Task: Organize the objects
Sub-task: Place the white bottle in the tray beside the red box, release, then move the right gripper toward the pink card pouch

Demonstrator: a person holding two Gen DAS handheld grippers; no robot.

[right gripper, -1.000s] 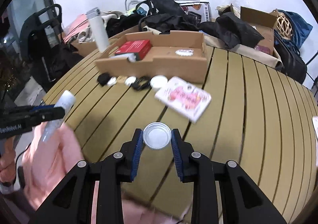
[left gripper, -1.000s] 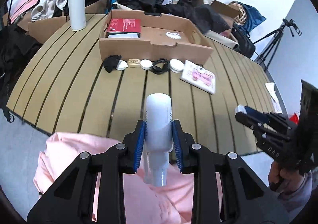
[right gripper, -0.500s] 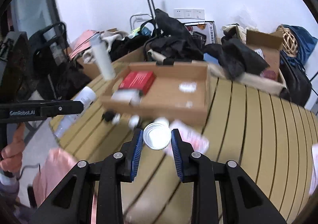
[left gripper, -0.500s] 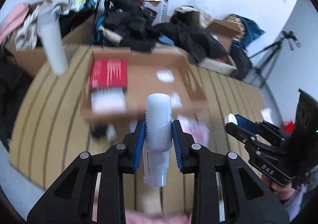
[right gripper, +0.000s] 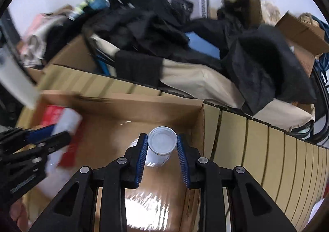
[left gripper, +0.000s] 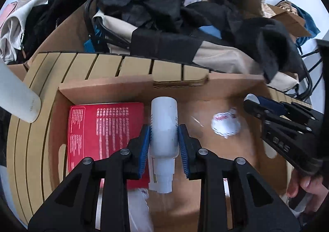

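My left gripper point(left gripper: 164, 135) is shut on a white bottle point(left gripper: 164, 127), held over the open cardboard box point(left gripper: 107, 88), beside the red box point(left gripper: 104, 127) lying in it. My right gripper point(right gripper: 162, 145) is shut on a small clear cap point(right gripper: 162, 140), held over the right end of the same cardboard box point(right gripper: 144, 102). The right gripper also shows in the left wrist view point(left gripper: 249, 101), and the left gripper with the bottle point(right gripper: 66, 121) shows at the left of the right wrist view. A white round sticker point(left gripper: 226, 124) lies on the box floor.
A tall white flask point(left gripper: 16, 100) stands left of the box on the slatted wooden table point(left gripper: 92, 63). Behind the table lie piled dark clothes and bags point(left gripper: 164, 5) and more cardboard boxes point(right gripper: 302, 26). A shiny plastic wrapper point(right gripper: 148, 207) lies in the box's near part.
Both grippers have moved forward from the table's near edge to over the cardboard box, each still holding its object. The view is now blurred by motion.
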